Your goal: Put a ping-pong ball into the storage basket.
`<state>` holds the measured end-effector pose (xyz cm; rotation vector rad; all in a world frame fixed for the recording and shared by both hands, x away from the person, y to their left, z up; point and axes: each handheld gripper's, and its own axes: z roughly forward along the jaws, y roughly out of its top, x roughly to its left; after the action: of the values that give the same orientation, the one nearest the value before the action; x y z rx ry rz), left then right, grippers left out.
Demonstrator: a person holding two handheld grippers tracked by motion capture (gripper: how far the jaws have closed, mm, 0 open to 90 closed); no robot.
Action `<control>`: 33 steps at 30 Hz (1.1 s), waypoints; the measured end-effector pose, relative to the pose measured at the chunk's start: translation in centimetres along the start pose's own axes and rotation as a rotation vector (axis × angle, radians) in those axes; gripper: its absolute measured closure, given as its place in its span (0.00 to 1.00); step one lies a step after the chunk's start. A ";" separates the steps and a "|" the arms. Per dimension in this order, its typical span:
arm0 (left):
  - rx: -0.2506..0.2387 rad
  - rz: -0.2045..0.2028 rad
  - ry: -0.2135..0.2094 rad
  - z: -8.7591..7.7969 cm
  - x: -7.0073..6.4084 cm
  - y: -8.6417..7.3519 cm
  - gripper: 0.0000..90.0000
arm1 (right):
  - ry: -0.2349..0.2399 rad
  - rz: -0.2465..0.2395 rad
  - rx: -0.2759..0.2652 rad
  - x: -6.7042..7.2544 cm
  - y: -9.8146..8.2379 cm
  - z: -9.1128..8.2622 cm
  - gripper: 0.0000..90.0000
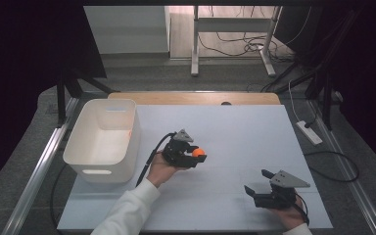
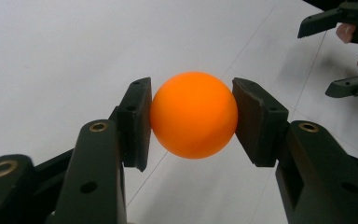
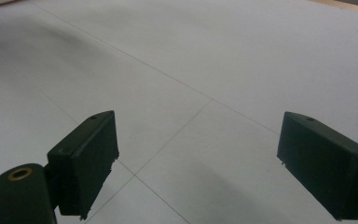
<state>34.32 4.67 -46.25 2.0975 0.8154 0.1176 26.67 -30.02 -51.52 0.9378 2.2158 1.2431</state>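
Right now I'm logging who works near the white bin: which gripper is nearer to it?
Left. The left gripper, shut on the orange ball, is just right of the white bin. The right gripper, open, sits at the table's near right corner.

The ball [image 2: 193,114] looks like smooth orange plastic with a soft sheen. The left gripper [image 2: 193,121] has matt black plastic arms, brass-coloured rivets and dull, faintly grainy pads [image 2: 256,119]. The bin [image 1: 103,139] is smooth white plastic. The table [image 1: 235,132] wears a matt pale sheet, bare wood along its far edge.
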 end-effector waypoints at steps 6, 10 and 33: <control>-0.035 -0.008 0.005 -0.8 0.0 0.1 0.56 | -0.001 0.001 0.001 0.0 0.0 0.0 0.13; -0.056 -0.012 0.007 -1.7 0.1 0.2 0.56 | -0.002 0.000 0.001 0.0 0.0 0.1 0.13; -0.130 -0.005 0.021 -4.1 -0.3 0.9 0.56 | -0.004 -0.002 0.003 0.0 0.0 0.1 0.14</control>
<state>33.07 7.01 -42.97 1.9748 0.8041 0.1856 26.70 -29.97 -51.57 0.9380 2.2151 1.2366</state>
